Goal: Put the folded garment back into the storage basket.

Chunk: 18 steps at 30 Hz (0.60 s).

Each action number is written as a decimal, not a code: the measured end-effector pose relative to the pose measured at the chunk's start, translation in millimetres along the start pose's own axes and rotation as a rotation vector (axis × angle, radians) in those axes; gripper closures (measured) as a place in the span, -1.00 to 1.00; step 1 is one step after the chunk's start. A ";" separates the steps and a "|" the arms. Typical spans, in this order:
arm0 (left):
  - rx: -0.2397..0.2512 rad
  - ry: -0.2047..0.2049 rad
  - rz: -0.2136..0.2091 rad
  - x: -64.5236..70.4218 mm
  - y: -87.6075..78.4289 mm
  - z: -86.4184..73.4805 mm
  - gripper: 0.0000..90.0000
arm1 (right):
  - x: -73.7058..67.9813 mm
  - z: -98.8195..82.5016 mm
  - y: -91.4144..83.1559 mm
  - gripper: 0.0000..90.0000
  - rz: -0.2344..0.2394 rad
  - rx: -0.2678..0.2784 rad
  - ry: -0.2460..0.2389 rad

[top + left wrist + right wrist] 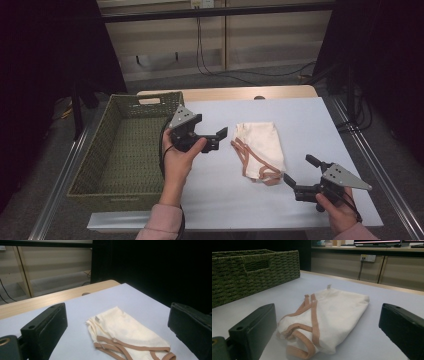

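A folded cream garment [259, 150] with tan trim lies flat on the pale table [300, 112]. My left gripper [218, 139] hovers just left of it, open, jaws pointing toward the cloth and holding nothing. My right gripper [300, 170] sits open at the garment's near right corner, close to the trimmed end, also with nothing in it. In the left gripper view the garment [125, 332] lies ahead between the spread jaws. In the right gripper view the trimmed end of the garment [329, 315] is close in front of the wide-open jaws.
A green woven basket [106, 131] stands on the left side of the table with nothing visible inside; its wall [249, 272] rises behind the cloth in the right gripper view. A wooden strip [225, 93] runs along the table's far edge. Cables hang behind.
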<state>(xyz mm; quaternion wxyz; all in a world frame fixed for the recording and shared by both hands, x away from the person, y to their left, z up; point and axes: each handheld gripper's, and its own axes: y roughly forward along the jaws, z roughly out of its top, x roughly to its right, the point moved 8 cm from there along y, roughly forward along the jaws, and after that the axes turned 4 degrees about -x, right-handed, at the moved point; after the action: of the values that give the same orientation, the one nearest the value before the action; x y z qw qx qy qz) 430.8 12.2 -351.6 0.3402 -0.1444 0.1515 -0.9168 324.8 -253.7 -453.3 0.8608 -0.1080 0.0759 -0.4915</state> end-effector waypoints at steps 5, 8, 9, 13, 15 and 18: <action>-0.025 -0.001 -0.004 1.8 10.2 -4.2 -0.94 | -0.4 0.0 0.3 -0.98 0.004 0.000 -0.003; -0.028 -0.004 -0.006 2.8 13.3 -5.0 -0.94 | -0.7 0.1 0.6 -0.98 0.006 0.002 -0.006; -0.030 0.003 -0.008 2.8 14.8 -5.3 -0.94 | -0.7 0.1 0.6 -0.98 0.006 0.002 -0.006; -0.044 0.003 -0.008 3.3 20.0 -7.5 -0.94 | -0.7 0.2 0.8 -0.98 0.008 0.004 -0.008; -0.046 -0.001 -0.008 3.3 24.5 -9.1 -0.94 | -0.9 0.1 0.7 -0.98 0.008 0.002 -0.006; -0.056 -0.011 -0.007 3.3 28.8 -11.8 -0.94 | -1.4 0.0 0.7 -0.98 0.009 0.000 -0.004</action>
<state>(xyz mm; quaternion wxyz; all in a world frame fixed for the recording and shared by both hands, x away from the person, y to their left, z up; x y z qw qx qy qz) 440.8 -8.7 -372.6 0.3337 -0.1596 0.1746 -0.9125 324.7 -252.1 -453.5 0.8632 -0.1087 0.0745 -0.4874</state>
